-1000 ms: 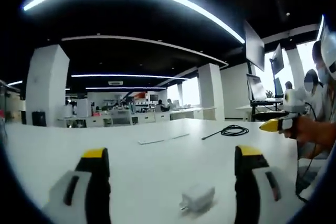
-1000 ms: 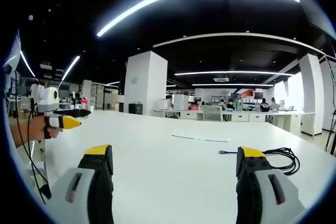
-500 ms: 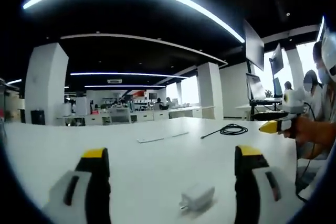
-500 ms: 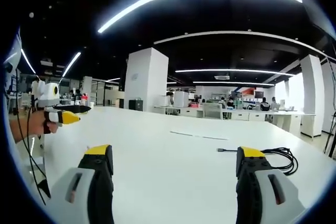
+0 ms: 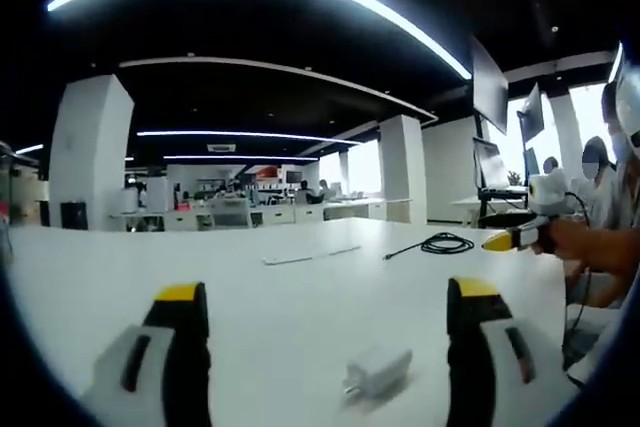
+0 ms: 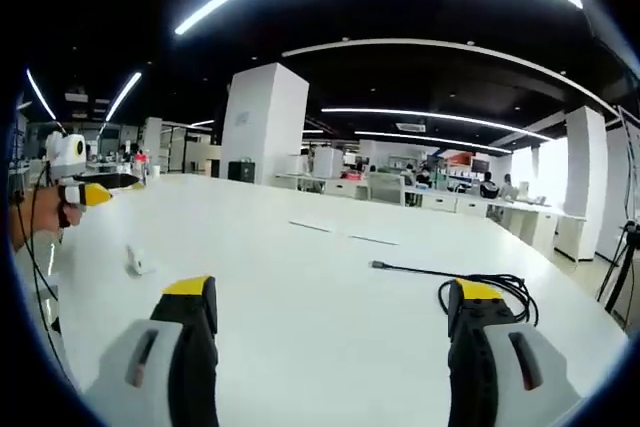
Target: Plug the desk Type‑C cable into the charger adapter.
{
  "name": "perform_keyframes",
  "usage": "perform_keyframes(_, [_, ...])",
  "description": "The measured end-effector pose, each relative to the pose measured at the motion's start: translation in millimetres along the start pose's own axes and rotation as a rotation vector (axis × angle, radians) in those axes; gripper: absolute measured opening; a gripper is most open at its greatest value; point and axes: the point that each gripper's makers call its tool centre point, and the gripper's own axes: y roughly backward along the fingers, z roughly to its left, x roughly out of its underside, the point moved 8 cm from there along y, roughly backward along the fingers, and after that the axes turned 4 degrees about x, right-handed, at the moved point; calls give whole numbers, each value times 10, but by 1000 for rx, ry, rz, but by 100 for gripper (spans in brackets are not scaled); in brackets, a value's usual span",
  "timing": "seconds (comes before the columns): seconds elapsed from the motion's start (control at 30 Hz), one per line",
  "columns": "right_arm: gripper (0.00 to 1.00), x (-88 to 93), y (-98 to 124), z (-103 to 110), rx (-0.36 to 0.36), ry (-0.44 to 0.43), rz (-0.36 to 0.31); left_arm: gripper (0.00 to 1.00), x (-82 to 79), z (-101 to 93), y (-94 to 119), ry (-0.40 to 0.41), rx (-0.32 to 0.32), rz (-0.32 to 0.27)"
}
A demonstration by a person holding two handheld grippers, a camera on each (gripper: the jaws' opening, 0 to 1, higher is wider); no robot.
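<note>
Left gripper view: left gripper fingers spread, empty; charger adapter on white surface between them; lower squarely over it. Right gripper view: right gripper fingers spread, empty; Type-C cable coiled near right finger; grasp near plug.

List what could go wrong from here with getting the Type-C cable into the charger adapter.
1. The black cable lies loosely coiled; lifting it by the coil rather than near its free end may leave the plug dangling.
2. The white adapter lies small and loose on the smooth white desk, so the open left gripper could push it away rather than grip it.
</note>
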Motion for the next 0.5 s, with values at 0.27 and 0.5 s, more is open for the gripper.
perform_keyframes(0.27, [94, 142, -225, -326, -28, 3, 76, 100, 1, 1, 15, 7, -1, 3])
perform_keyframes(0.5, [89, 194, -363, -568, -63, -10, 125, 99, -11, 20, 40, -18, -13, 7])
